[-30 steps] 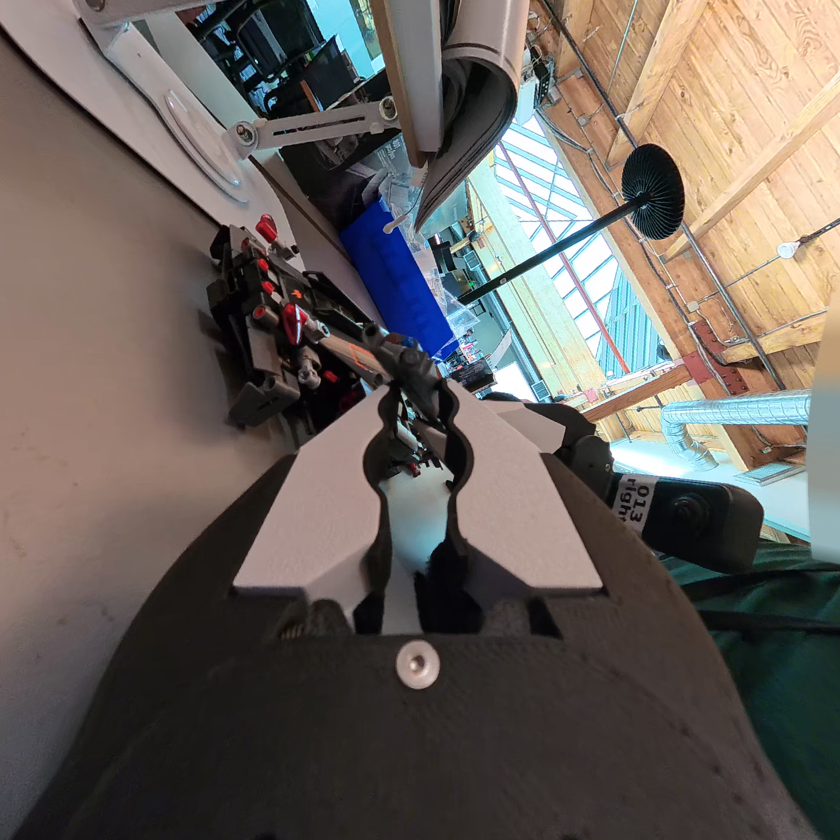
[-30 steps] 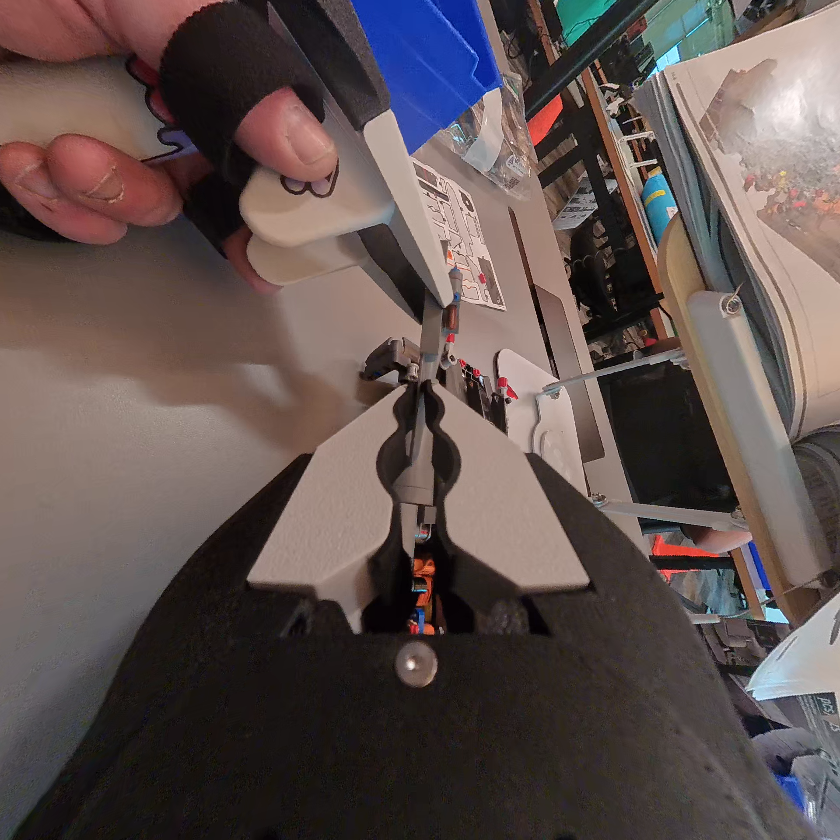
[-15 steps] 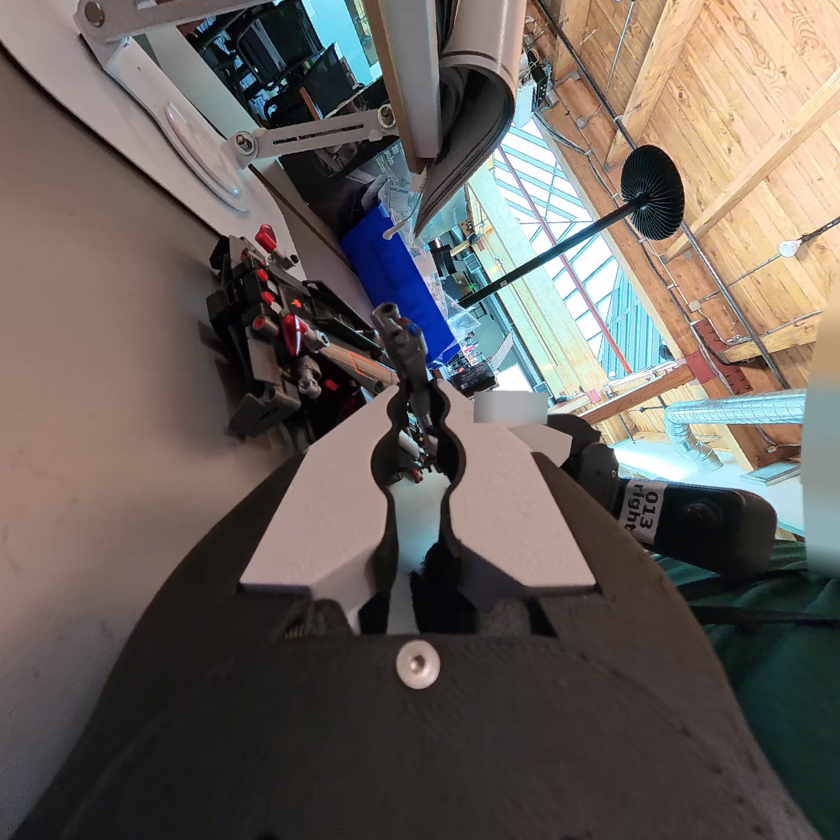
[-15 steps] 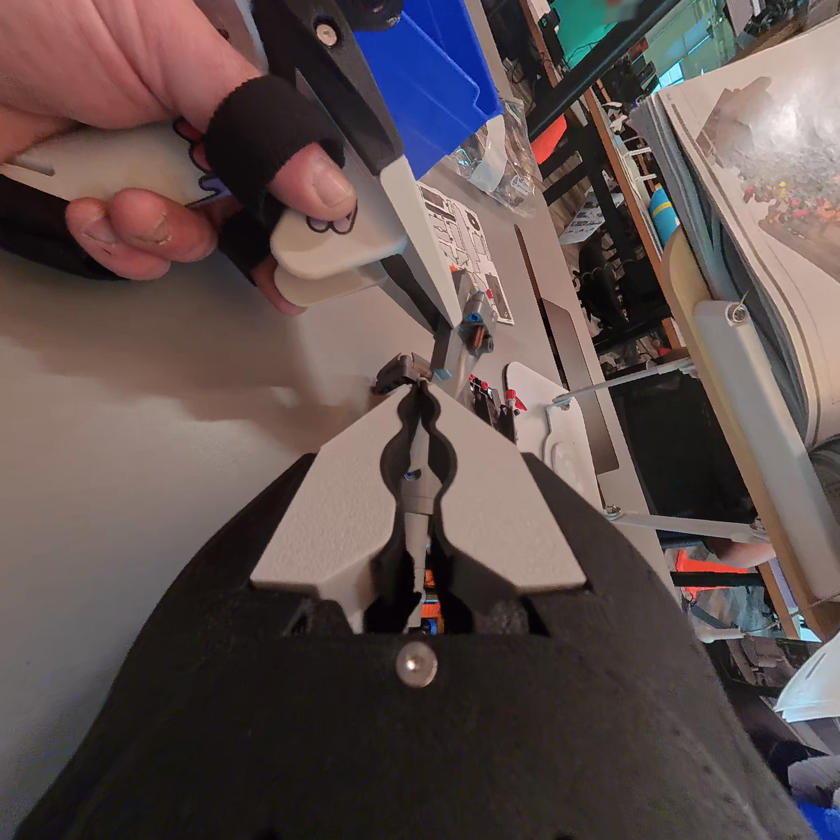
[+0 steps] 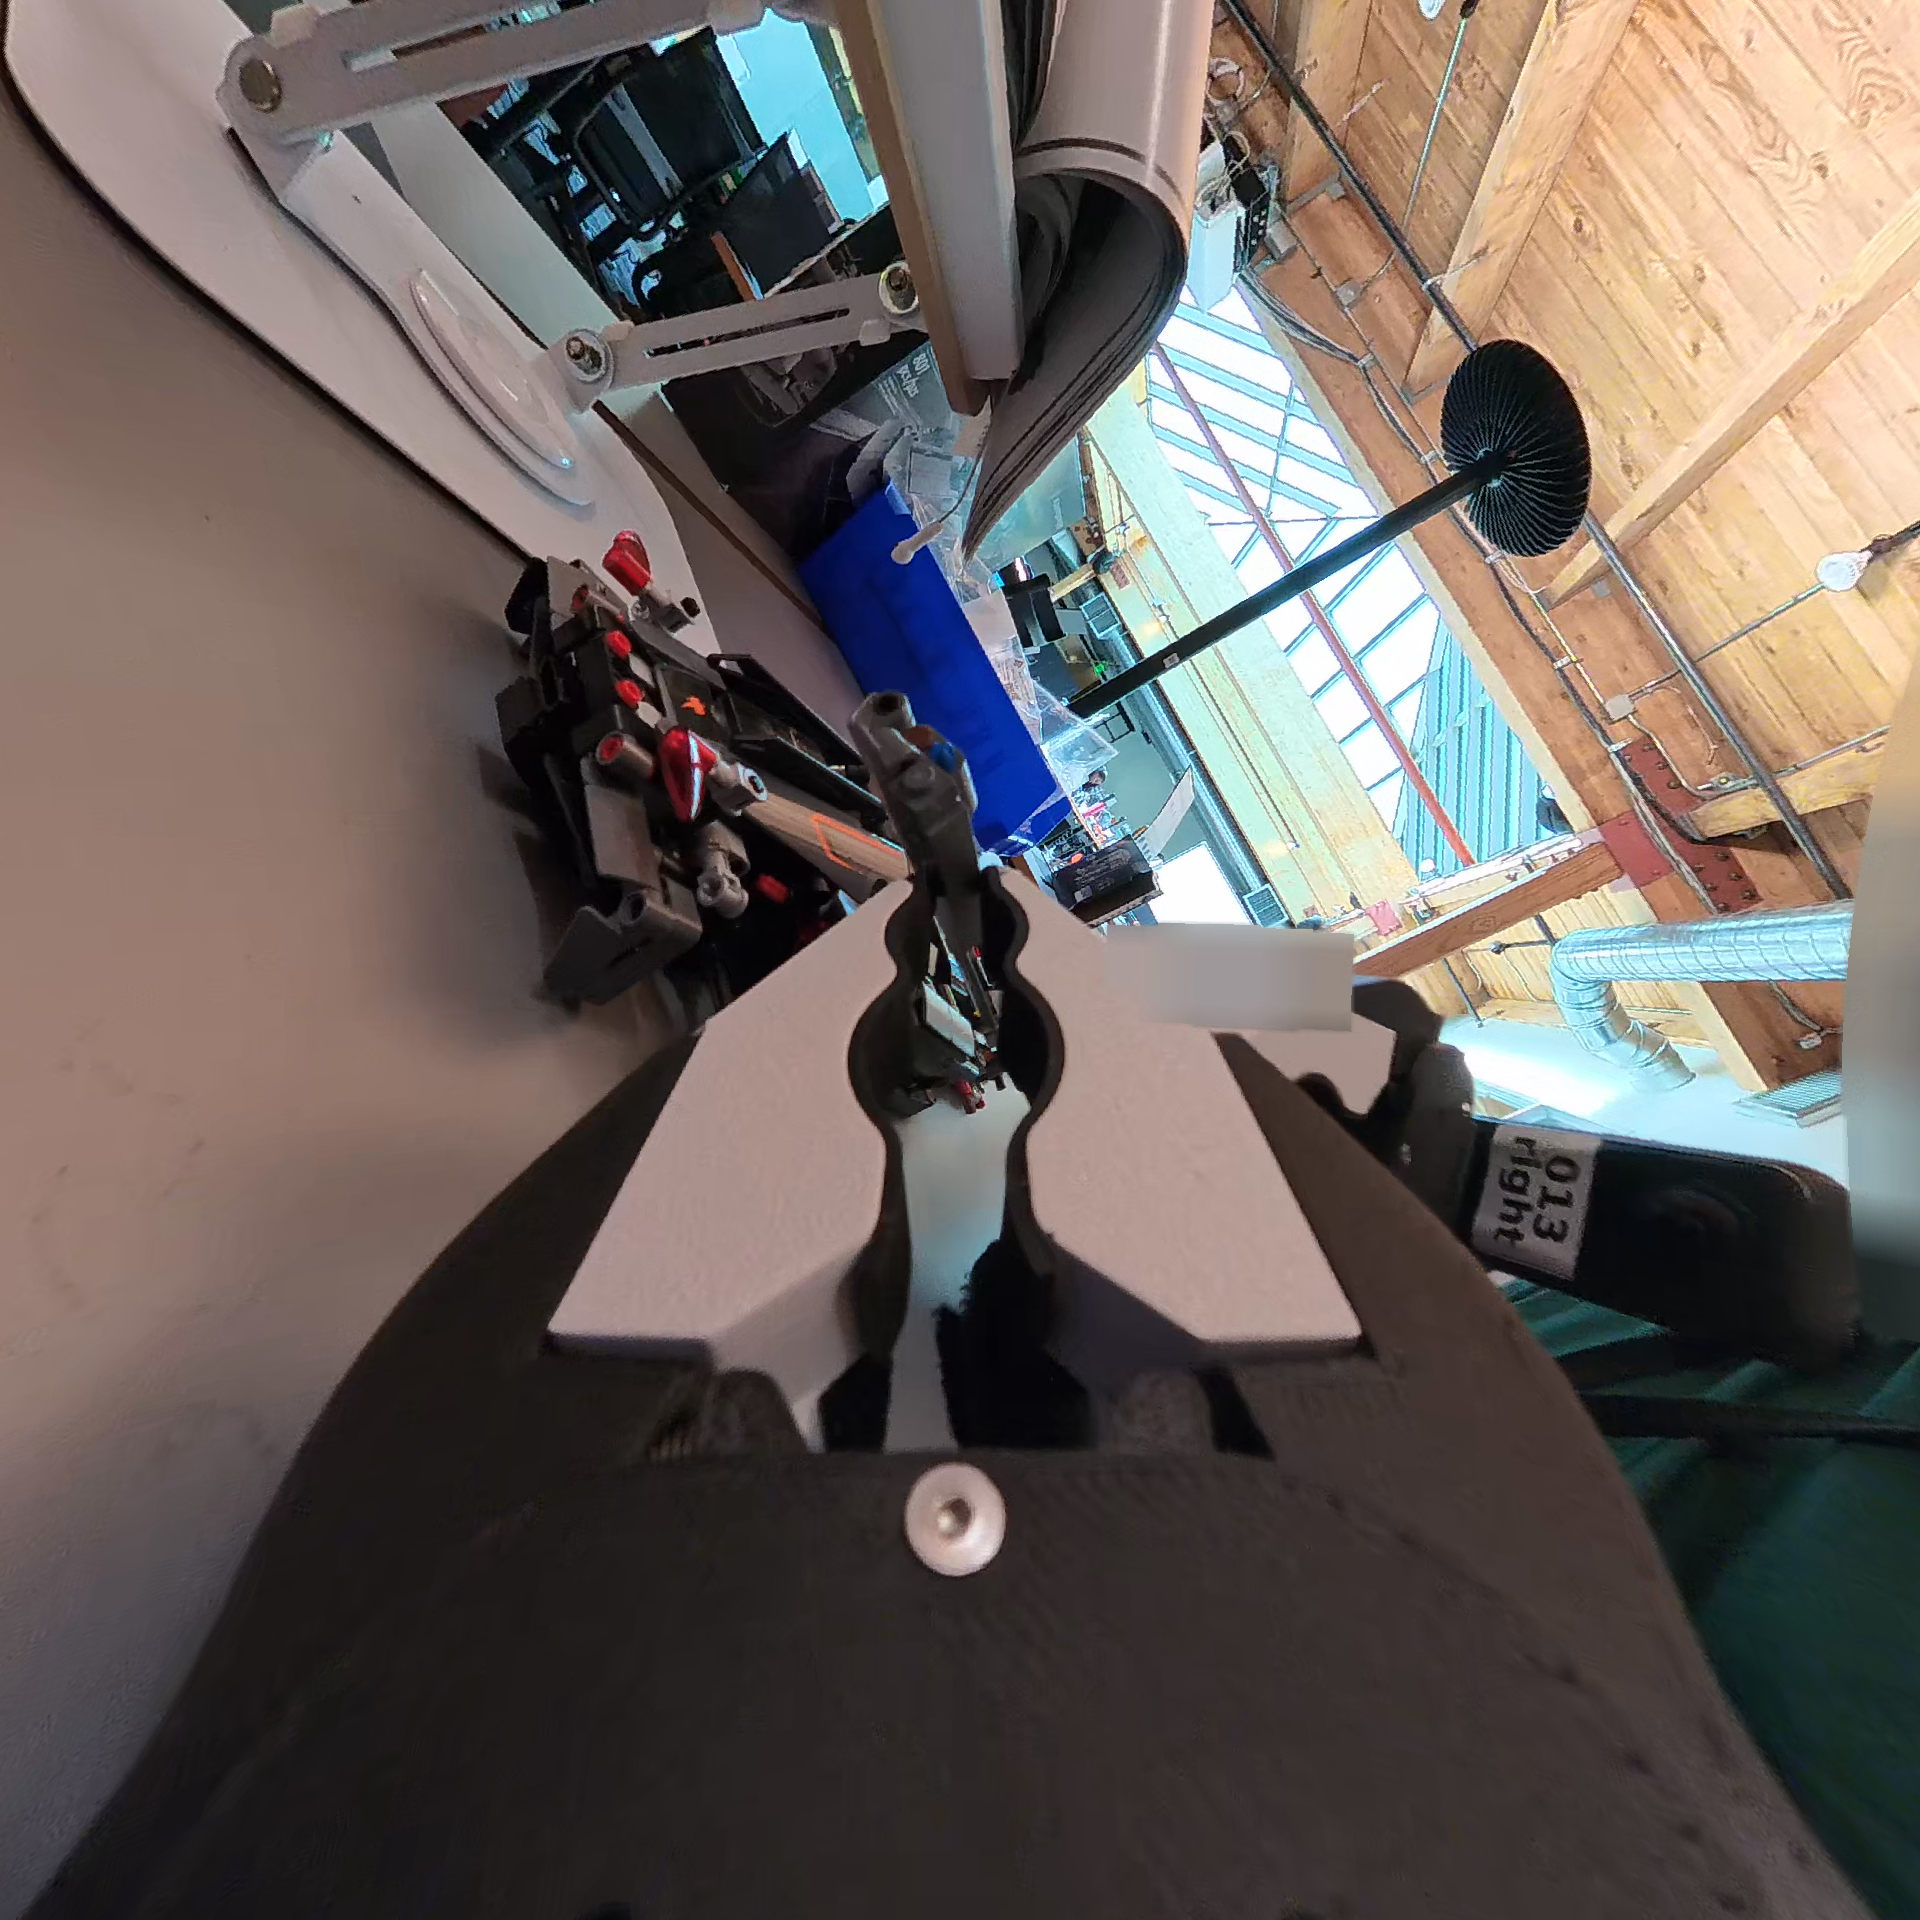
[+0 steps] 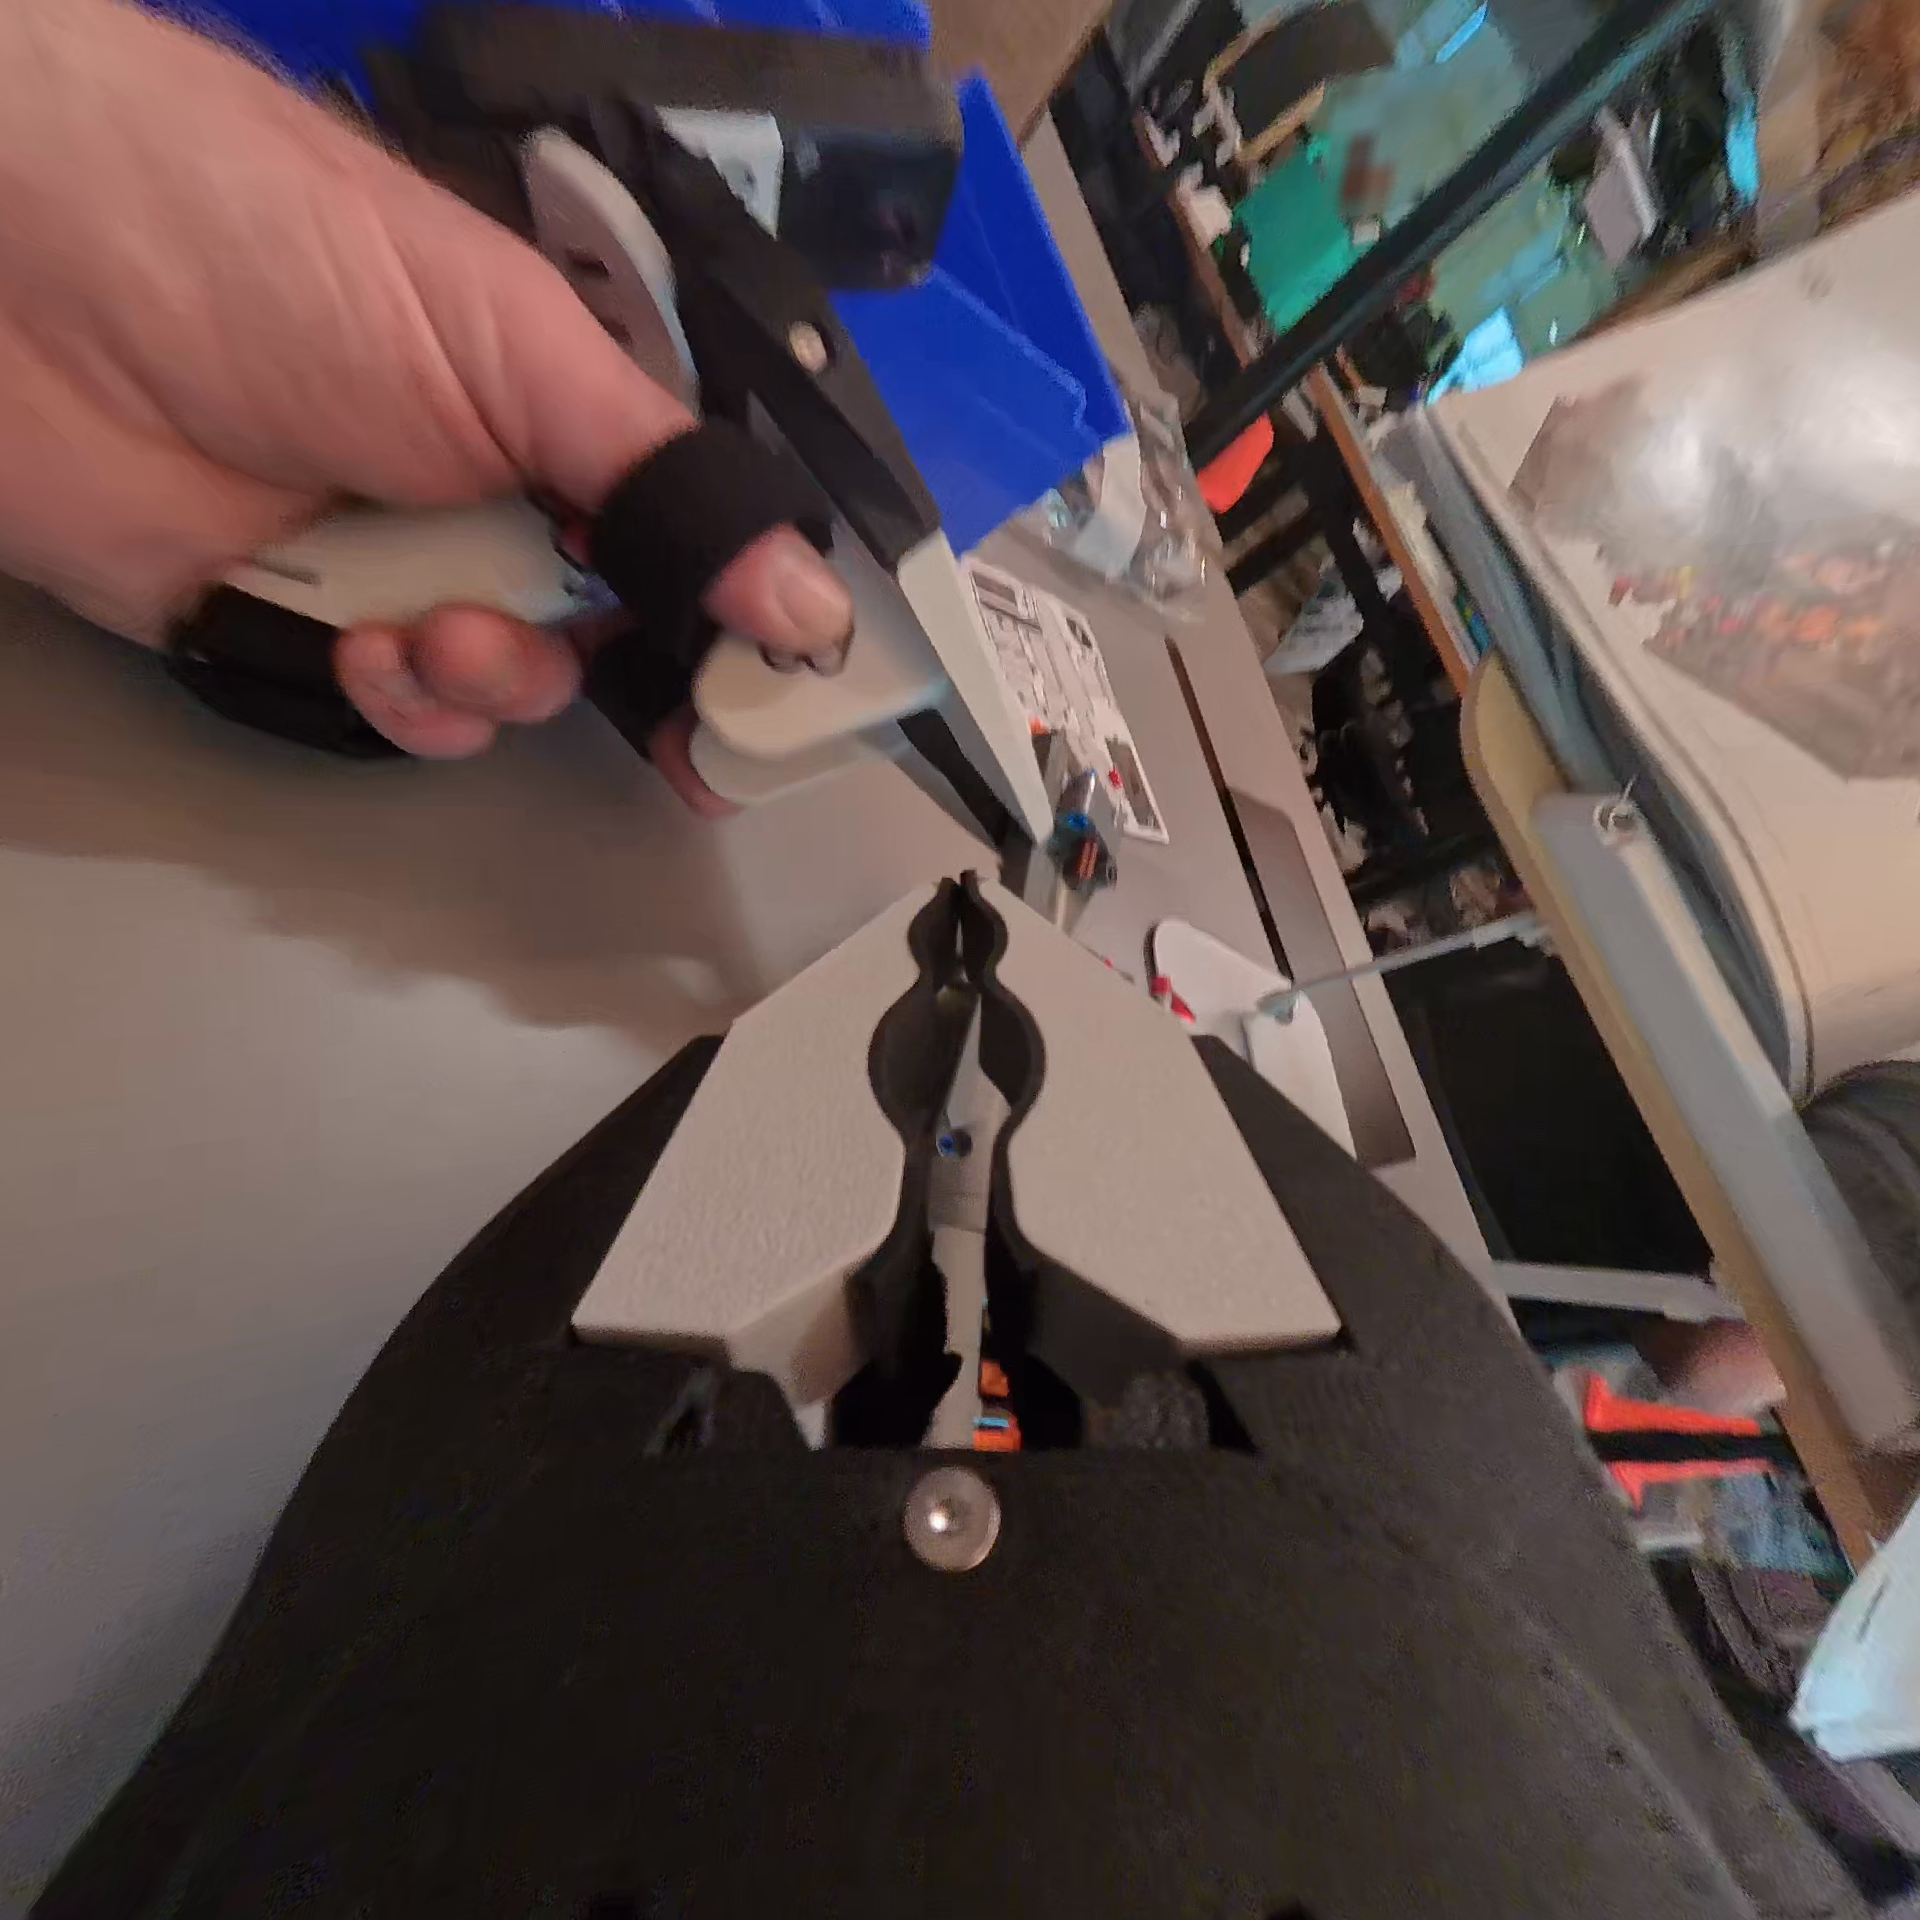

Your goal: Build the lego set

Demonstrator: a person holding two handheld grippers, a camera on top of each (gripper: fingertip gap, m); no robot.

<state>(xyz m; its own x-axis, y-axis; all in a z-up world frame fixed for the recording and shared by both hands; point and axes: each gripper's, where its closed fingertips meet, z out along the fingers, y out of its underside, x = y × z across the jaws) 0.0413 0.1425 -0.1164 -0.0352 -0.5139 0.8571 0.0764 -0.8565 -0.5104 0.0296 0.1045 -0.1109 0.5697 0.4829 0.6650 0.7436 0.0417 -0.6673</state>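
In the right wrist view the right gripper (image 6: pixel 961 899) has its jaws drawn together on a slim grey lego rod (image 6: pixel 964 1195) that runs lengthwise down the slot between them; its near end, with orange and blue bits, sinks into the dark housing and is cut off there; whether the rod reaches past the tips cannot be told, since the tips meet and hide it. Just beyond those tips the left gripper (image 6: pixel 1023 800) comes in from the upper left, held by a hand (image 6: pixel 343 416) with a black strap round one finger; a small grey piece with blue and orange (image 6: pixel 1081 847) sits at its tip, blurred, so how it is held is unclear from here. Farther off lie a printed sheet (image 6: pixel 1070 675) on the grey table (image 6: pixel 260 1091), a blue bin (image 6: pixel 987 353) and clear bags, all smeared by motion.

In the left wrist view the left gripper (image 5: pixel 956 894) is closed on a dark grey lego piece (image 5: pixel 920 790) that stands out past its tips, a blue and brown stud near the far end. To the left, resting on the table (image 5: pixel 208 935) and apart from the tips, is the larger black lego model (image 5: pixel 665 800) with red parts; its near side is hidden behind the left finger. The camera body of the right gripper (image 5: pixel 1621 1226) shows at right, its fingers out of sight; beyond are the blue bin (image 5: pixel 914 644) and an open booklet (image 5: pixel 1091 239) on a stand.
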